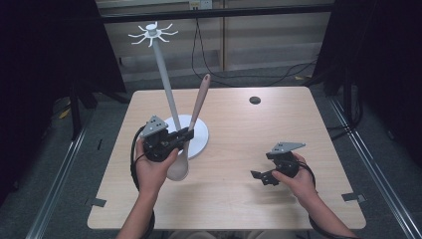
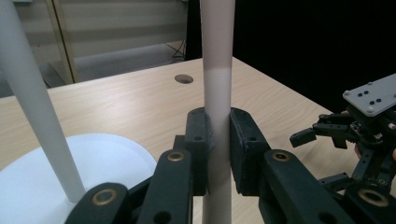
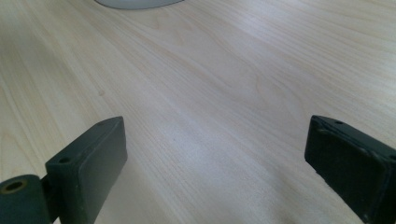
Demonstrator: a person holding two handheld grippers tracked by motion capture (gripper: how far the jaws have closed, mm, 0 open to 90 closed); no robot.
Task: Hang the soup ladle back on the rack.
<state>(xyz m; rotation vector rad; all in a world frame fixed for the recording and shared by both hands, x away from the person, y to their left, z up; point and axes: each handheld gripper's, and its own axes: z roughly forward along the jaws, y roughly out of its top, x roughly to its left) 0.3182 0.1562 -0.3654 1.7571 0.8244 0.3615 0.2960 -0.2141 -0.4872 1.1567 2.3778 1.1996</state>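
Note:
A long spoon (image 1: pixel 199 102) with a pink handle and a pale bowl stands nearly upright, lifted over the table, its bowl at the front. My left gripper (image 1: pixel 186 135) is shut on its shaft just in front of the white hook stand (image 1: pixel 164 84). In the left gripper view both pads (image 2: pixel 198 140) press on the shaft of the spoon (image 2: pixel 218 93), with the stand's pole (image 2: pixel 32 107) and its round base (image 2: pixel 116 158) to the left. My right gripper (image 1: pixel 261 167) rests low at the front right, open, with bare tabletop between its fingers (image 3: pixel 93 154).
The stand's top carries several curved white hooks (image 1: pixel 152 34). A round cable hole (image 1: pixel 255 100) lies at the table's back right. The wooden table (image 1: pixel 298 129) ends close behind the stand. Cables trail on the floor beyond it.

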